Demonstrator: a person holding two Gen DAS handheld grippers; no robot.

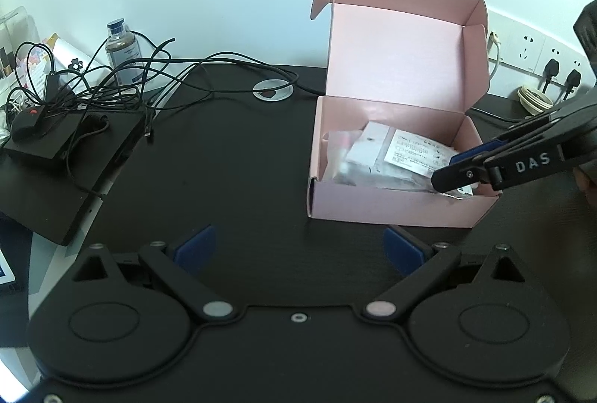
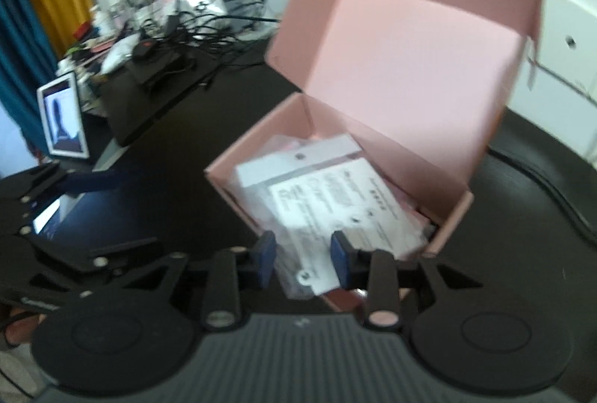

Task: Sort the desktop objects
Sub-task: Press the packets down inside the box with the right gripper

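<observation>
Right gripper (image 2: pixel 303 259) pinching packet (image 2: pixel 328 212) at pink box's (image 2: pixel 453 216) near edge; left gripper (image 1: pixel 298 248) spread above table (image 1: pixel 231 179).

The left wrist view is sharp and evenly lit with curved fisheye edges, while the right wrist view is blurred all over by motion.

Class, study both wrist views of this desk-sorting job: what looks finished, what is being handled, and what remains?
Done: the pink box stands open with packets already inside. In hand: the right gripper has its pads either side of the clear labelled packet at the box's near corner. The left gripper hangs open, holding nothing. Left: the tangled black cables, the mouse and the bottle sit unsorted.
</observation>
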